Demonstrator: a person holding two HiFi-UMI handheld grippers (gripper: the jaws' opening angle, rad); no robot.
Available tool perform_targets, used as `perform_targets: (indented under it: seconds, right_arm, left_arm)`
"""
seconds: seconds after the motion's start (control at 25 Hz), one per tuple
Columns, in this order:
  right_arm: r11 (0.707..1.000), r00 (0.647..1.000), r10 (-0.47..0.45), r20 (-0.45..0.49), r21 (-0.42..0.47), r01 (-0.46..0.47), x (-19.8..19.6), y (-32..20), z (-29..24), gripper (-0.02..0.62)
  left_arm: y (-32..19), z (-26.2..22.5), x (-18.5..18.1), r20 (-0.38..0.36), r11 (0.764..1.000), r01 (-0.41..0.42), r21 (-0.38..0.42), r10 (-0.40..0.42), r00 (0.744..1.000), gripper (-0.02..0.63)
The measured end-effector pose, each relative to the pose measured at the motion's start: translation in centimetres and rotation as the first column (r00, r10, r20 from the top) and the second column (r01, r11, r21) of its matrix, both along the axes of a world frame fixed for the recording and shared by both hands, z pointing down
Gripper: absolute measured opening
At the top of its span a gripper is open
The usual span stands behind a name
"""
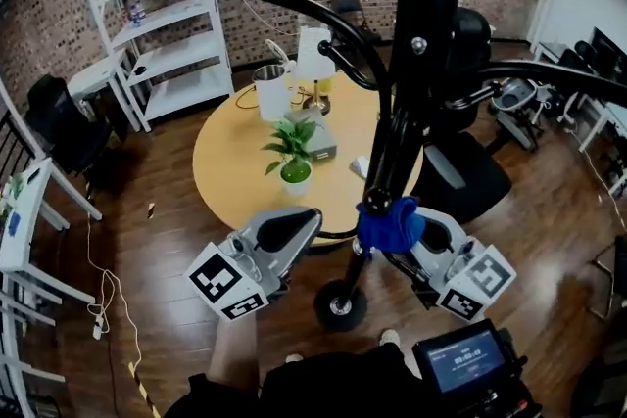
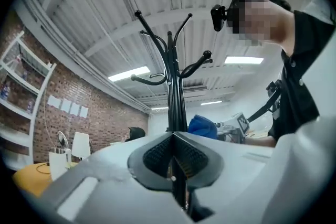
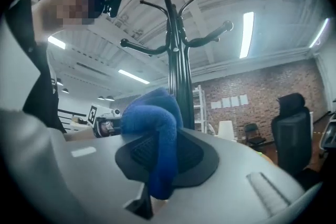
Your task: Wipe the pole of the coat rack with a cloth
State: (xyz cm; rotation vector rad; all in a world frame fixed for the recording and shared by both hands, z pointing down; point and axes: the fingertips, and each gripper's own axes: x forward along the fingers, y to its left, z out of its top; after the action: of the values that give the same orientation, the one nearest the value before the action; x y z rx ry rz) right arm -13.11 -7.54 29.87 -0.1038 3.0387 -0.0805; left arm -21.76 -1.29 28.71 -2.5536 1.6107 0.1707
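Blue cloth (image 1: pixel 390 225) is held pinched in the right gripper's (image 1: pixel 407 238) fingers, low against the pole (image 1: pixel 423 64). Left gripper (image 1: pixel 312 222) fingers are closed, apparently empty. The pole above is judged unwiped.

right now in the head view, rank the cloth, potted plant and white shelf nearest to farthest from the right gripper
1. cloth, gripped by the right gripper
2. potted plant, on the table
3. white shelf, far back left

No print can be read, even on the screen (image 1: pixel 458 359).
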Motion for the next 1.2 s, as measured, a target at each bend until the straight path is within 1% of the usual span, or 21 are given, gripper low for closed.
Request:
perform_targets:
  seconds: [0.12, 0.2, 0.28, 0.4, 0.48, 0.56, 0.68, 0.76, 0.8, 0.92, 1.0, 1.08, 1.2]
  right_arm:
    - [0.988, 0.988, 0.154, -0.023, -0.009, -0.154, 0.0, 1.2, -0.3, 0.048]
    - [0.978, 0.976, 0.21, -0.054, 0.008, -0.209, 0.1, 1.9, -0.1, 0.048]
    - [0.975, 0.972, 0.224, -0.069, 0.006, -0.224, 0.2, 2.8, -0.2, 0.048]
    - [0.977, 0.976, 0.209, -0.061, -0.022, -0.211, 0.4, 3.6, -0.5, 0.049]
    - [0.978, 0.977, 0.208, -0.049, -0.014, -0.209, 0.4, 3.5, -0.7, 0.048]
    - [0.975, 0.974, 0.222, -0.044, 0.004, -0.222, 0.1, 3.6, -0.5, 0.048]
    - [0.96, 0.958, 0.278, -0.061, 0.028, -0.277, -0.9, 4.3, 0.5, 0.048]
    - [0.941, 0.938, 0.337, -0.087, 0.044, -0.334, -1.6, 4.4, 1.3, 0.048]
    - [0.928, 0.923, 0.371, -0.098, 0.052, -0.368, -1.9, 4.3, 1.6, 0.048]
    - [0.878, 0.87, 0.478, -0.122, 0.075, -0.472, -2.4, 3.4, 2.1, 0.048]
    - [0.849, 0.841, 0.528, -0.119, 0.078, -0.523, -2.7, 3.2, 2.1, 0.048]
    - [0.823, 0.816, 0.568, -0.111, 0.079, -0.562, -2.9, 3.4, 1.9, 0.048]
    - [0.777, 0.763, 0.629, -0.146, 0.101, -0.621, -2.7, 3.6, 2.7, 0.048]
  left_arm:
    - [1.0, 0.0, -0.9, -0.032, 0.995, -0.096, -0.023, 0.095, 0.995, 0.003]
    - [1.2, -0.2, -0.2, -0.045, 0.988, -0.153, -0.024, 0.152, 0.987, 0.002]
    - [1.3, -0.3, 0.7, -0.063, 0.981, -0.192, -0.026, 0.19, 0.98, 0.002]
    - [1.5, -0.4, 2.0, -0.102, 0.973, -0.227, -0.051, 0.221, 0.97, 0.002]
    - [1.5, -0.4, 2.5, -0.074, 0.971, -0.23, -0.069, 0.225, 0.972, 0.002]
    - [1.7, -0.3, 2.7, -0.04, 0.971, -0.228, -0.069, 0.226, 0.973, 0.002]
    - [2.3, 0.1, 2.6, -0.031, 0.958, -0.279, -0.064, 0.278, 0.96, 0.002]
    - [2.1, 0.5, 2.3, -0.029, 0.94, -0.335, -0.064, 0.334, 0.942, 0.002]
    - [1.9, 0.6, 2.1, -0.03, 0.927, -0.369, -0.065, 0.368, 0.929, 0.002]
    - [1.2, 0.8, 2.0, -0.006, 0.878, -0.472, -0.079, 0.473, 0.881, 0.002]
    - [1.1, 1.0, 1.6, 0.019, 0.85, -0.519, -0.089, 0.522, 0.853, 0.002]
    - [1.1, 1.1, 1.1, 0.023, 0.832, -0.546, -0.094, 0.55, 0.835, 0.002]
    - [1.6, 1.0, 0.8, 0.025, 0.819, -0.565, -0.099, 0.569, 0.822, 0.002]
